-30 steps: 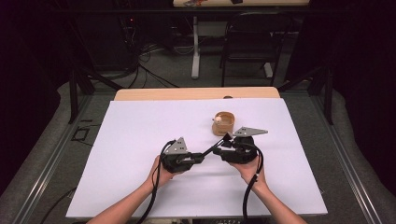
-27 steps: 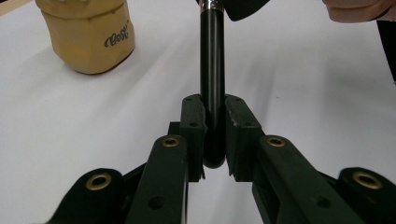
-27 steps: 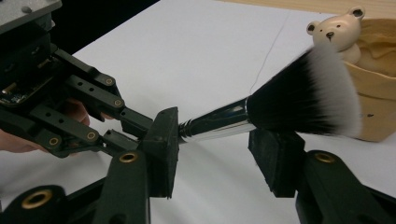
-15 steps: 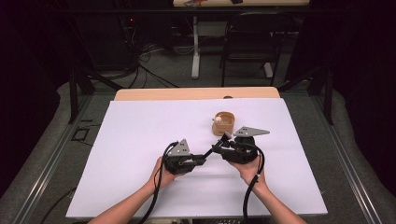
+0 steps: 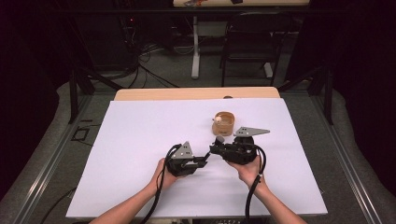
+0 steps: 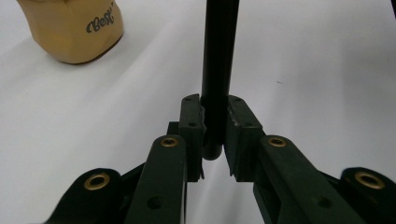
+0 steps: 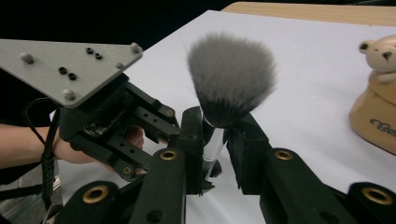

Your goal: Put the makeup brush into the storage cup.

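Both tongs grip one makeup brush point(image 7: 231, 84), left tongs point(image 6: 215, 140) on its handle, right tongs point(image 7: 215, 144) on its ferrule; a bear-topped holder point(image 5: 223, 123) stands just beyond on the white tabletop point(image 5: 140, 135).

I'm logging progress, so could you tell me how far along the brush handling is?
Done: the makeup brush is off the table, held between both grippers. In hand: the left gripper clamps its black handle end, and the right gripper has its jaws around the silver ferrule. Left, probably: moving it to the tan bear holder, which stands apart.
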The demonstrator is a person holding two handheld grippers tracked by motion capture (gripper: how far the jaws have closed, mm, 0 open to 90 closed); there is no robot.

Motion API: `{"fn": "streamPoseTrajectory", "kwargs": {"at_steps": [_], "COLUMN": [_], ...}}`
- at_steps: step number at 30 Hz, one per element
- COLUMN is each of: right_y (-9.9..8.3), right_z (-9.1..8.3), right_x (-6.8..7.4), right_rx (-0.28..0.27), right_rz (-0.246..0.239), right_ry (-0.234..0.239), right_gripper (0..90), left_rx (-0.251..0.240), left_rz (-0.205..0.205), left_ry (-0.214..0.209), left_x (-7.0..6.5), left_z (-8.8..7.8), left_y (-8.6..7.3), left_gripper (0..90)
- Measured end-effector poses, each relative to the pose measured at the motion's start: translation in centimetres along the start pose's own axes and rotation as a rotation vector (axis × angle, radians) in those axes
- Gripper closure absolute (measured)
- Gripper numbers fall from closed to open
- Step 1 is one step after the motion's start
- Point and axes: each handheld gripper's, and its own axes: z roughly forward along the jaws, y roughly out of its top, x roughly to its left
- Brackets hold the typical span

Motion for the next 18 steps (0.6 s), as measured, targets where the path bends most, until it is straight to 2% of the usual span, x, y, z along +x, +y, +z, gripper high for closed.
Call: {"fn": "streamPoseTrajectory", "kwargs": {"at_steps": [11, 14, 16, 17, 18], "right_y": [0.3, 0.41, 0.48, 0.52, 0.56], "right_z": [-0.03, -0.09, -0.15, -0.2, -0.28], "right_x": [0.68, 0.91, 1.04, 1.05, 1.12], "right_rx": [0.005, 0.015, 0.017, 0.017, 0.023], "right_rz": [-0.051, -0.072, -0.083, -0.091, -0.102], "right_ry": [0.008, 0.002, -0.007, -0.007, -0.016], "right_gripper": [76.9, 77.0, 77.0, 77.0, 77.0], "left_rx": [-0.003, -0.003, 0.006, 0.001, 0.006], "left_rz": [0.0, -0.015, -0.024, -0.026, -0.027], "left_ry": [0.004, -0.007, -0.004, -0.011, 0.001], "left_x": [0.06, 0.19, 0.22, 0.24, 0.22], "left_z": [-0.15, -0.15, -0.17, -0.19, -0.26], "left_y": [0.05, -0.01, 0.0, -0.02, 0.04], "left_gripper": [76.1, 68.6, 58.5, 56.4, 51.6]}}
